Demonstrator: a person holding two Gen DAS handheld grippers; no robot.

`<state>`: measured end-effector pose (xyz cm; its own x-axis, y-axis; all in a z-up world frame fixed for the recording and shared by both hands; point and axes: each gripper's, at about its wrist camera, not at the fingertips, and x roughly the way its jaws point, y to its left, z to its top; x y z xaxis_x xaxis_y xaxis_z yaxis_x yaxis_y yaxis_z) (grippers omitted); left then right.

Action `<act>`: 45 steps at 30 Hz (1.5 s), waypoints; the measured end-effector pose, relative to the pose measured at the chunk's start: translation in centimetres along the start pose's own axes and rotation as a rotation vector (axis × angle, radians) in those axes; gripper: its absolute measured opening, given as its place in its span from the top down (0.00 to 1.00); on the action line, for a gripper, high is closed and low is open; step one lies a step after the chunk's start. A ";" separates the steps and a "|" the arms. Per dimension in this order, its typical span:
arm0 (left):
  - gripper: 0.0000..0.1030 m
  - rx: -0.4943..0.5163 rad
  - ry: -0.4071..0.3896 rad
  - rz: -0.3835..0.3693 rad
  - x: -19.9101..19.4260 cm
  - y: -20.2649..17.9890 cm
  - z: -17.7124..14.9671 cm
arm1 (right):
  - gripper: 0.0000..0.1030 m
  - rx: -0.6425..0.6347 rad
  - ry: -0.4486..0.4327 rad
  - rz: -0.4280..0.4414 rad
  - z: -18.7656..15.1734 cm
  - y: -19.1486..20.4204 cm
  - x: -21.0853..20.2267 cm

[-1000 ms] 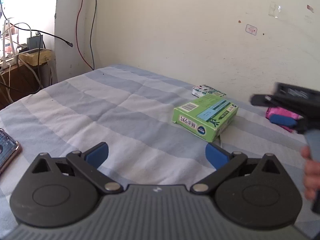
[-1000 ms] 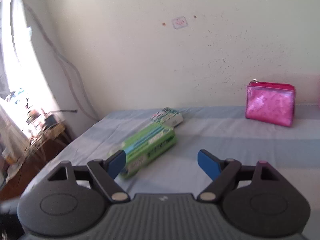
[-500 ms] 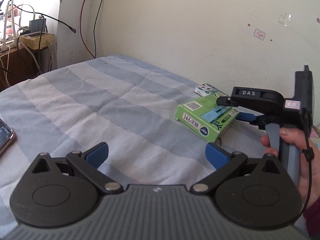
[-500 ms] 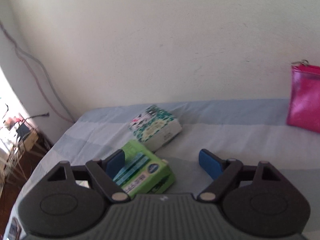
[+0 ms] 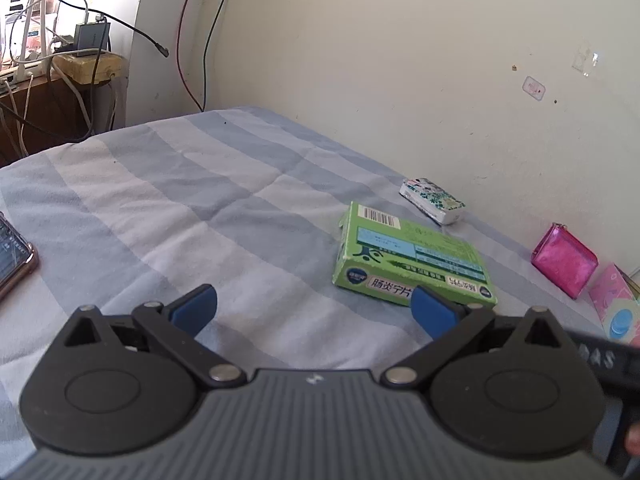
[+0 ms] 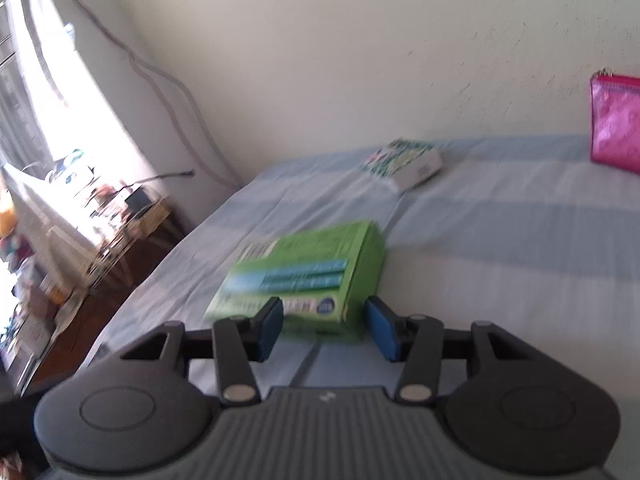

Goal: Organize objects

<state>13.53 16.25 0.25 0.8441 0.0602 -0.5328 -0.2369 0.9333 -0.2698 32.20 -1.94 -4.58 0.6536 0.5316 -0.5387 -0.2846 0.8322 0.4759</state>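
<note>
Green box (image 5: 412, 264) flat on bedsheet (image 5: 180, 208)

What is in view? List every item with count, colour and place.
green box: one, green, mid-bed
patterned box: one, white-green, beyond it near the wall
pouch: one, shiny pink, against the wall
carton: one, pale pink, right edge
phone: one, rose rim, left edge
bedsheet: one, blue-white stripes
side table: one, brown, cable-cluttered
left gripper: blue pads, jaws open, empty
right gripper: jaws just closing, green box's end between them, no contact seen
</note>
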 end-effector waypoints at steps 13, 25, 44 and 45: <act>0.00 -0.116 0.002 -0.012 0.2 2.1 0.4 | 0.00 -0.444 -0.027 -0.075 0.6 3.8 -1.1; 0.00 -0.065 0.005 -0.016 0.3 1.3 0.3 | 0.00 -0.798 0.060 -0.064 2.7 6.0 5.2; 0.00 0.058 -0.013 -0.060 -0.1 -0.8 -0.3 | 0.01 -0.879 0.154 -0.062 -2.8 5.0 -2.6; 0.00 0.085 -0.014 -0.074 -0.1 -1.2 -0.5 | 0.01 -0.881 0.146 -0.078 -3.7 4.6 -4.1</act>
<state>13.48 14.93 0.27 0.8648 -0.0055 -0.5021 -0.1324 0.9621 -0.2386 25.55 0.30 -2.74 0.6149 0.4331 -0.6591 -0.7174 0.6543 -0.2393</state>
